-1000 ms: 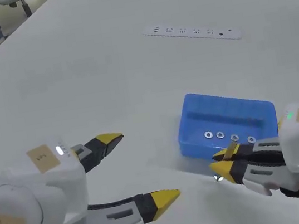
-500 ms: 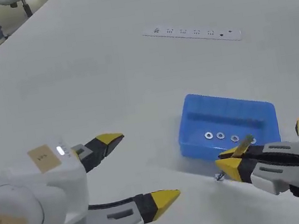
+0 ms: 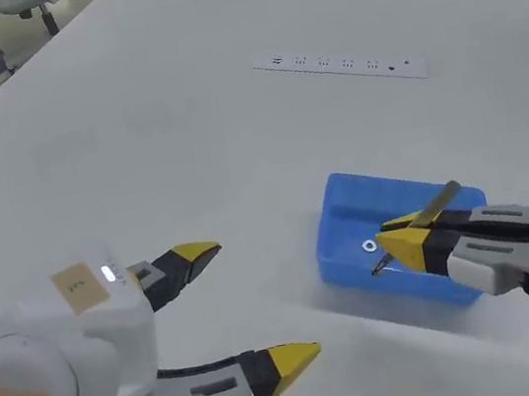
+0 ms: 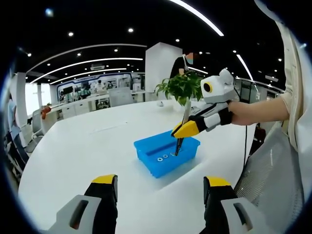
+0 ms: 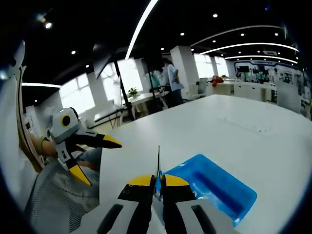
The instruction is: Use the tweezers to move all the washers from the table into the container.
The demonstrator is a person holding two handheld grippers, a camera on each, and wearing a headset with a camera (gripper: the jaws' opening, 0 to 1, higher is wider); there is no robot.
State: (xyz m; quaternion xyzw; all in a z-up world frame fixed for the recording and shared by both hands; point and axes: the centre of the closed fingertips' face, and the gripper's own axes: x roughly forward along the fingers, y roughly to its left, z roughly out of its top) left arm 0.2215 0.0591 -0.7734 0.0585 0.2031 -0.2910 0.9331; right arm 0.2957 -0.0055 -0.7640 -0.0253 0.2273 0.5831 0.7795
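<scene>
The blue container (image 3: 347, 214) sits on the white table, right of centre, with a washer (image 3: 368, 245) showing inside it. My right gripper (image 3: 396, 238) is shut on the tweezers (image 3: 440, 199) and hangs over the container's near side, tweezer tip down inside it. Whether the tip carries a washer is too small to tell. In the left gripper view the tweezers (image 4: 184, 127) point down into the container (image 4: 146, 148) near several washers (image 4: 164, 157). My left gripper (image 3: 251, 305) is open, holds nothing, and hovers well left of the container. In the right gripper view, the tweezers (image 5: 158, 163) stand between the shut jaws.
A white power strip (image 3: 339, 61) lies on the table beyond the container. The white table (image 3: 135, 128) stretches bare to the left and far side. Chairs and a person's legs stand past the table's far left corner. A potted plant (image 4: 179, 87) stands behind the right gripper.
My right gripper has lifted the tweezers from the table in front of the container and moved them up and away, over the container's near side. The left gripper has stayed put.
</scene>
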